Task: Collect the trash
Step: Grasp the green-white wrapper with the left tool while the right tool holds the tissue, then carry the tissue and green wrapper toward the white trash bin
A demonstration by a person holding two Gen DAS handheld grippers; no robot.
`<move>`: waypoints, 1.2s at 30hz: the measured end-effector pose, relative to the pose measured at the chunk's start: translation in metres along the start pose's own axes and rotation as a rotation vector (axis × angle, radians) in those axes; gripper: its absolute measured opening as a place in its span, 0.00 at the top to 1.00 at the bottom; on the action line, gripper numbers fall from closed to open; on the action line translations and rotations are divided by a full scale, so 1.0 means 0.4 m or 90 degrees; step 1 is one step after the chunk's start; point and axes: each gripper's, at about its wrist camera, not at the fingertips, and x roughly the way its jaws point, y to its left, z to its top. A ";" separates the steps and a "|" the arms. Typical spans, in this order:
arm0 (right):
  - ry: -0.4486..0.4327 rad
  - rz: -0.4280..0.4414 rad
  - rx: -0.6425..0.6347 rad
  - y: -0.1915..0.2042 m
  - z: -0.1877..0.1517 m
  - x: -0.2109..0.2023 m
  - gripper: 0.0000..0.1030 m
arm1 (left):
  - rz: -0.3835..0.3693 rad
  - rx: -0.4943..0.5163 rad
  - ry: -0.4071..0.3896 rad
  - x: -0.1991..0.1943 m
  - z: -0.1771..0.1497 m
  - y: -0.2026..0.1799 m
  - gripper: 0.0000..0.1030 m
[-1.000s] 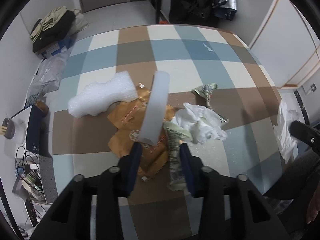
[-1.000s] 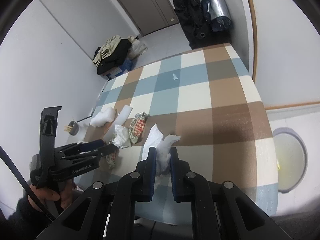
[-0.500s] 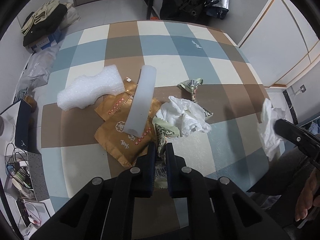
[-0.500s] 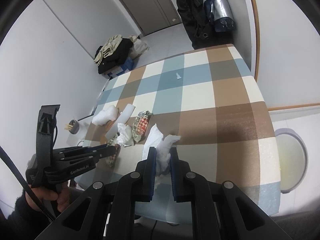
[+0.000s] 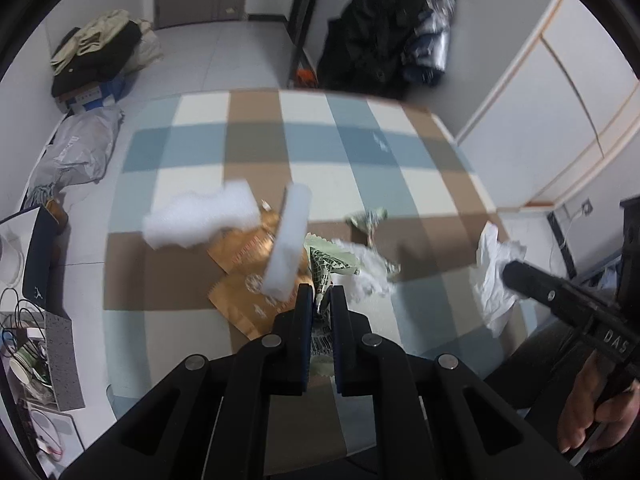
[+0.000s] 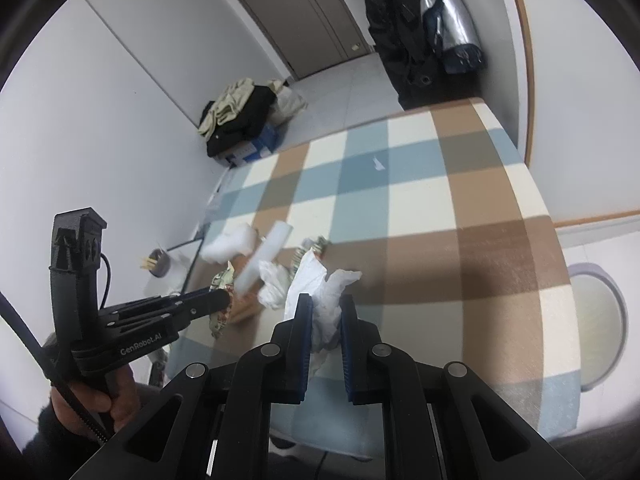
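White tissue (image 6: 320, 300) pinched in my right tool (image 6: 323, 312), green wrapper (image 5: 326, 264) squeezed tight in left tool (image 5: 321, 300). Foam, gold bags & more still on surface (image 5: 256, 136).

Checked table (image 5: 256, 132) with foam pieces (image 5: 200, 220), brown packets (image 5: 244, 300), apparently crumpled tissue (image 5: 368, 268).

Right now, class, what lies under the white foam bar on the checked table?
The white foam bar rests on brown paper bags. What lies beneath the bags is covered.

Trash pile (image 5: 280, 248) crowds the table's (image 5: 304, 152) near-left part; its far half lies open.
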 end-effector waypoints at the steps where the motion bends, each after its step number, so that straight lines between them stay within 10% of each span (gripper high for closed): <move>1: -0.004 0.003 -0.002 0.006 0.003 0.000 0.88 | -0.004 -0.007 -0.012 -0.008 0.005 0.004 0.95; 12: -0.006 0.037 -0.019 0.058 0.027 0.024 0.88 | 0.024 -0.042 -0.156 -0.105 0.062 0.010 0.95; 36: -0.134 0.086 -0.029 0.086 0.072 -0.276 0.88 | 0.005 -0.057 -0.219 -0.257 0.053 -0.131 0.95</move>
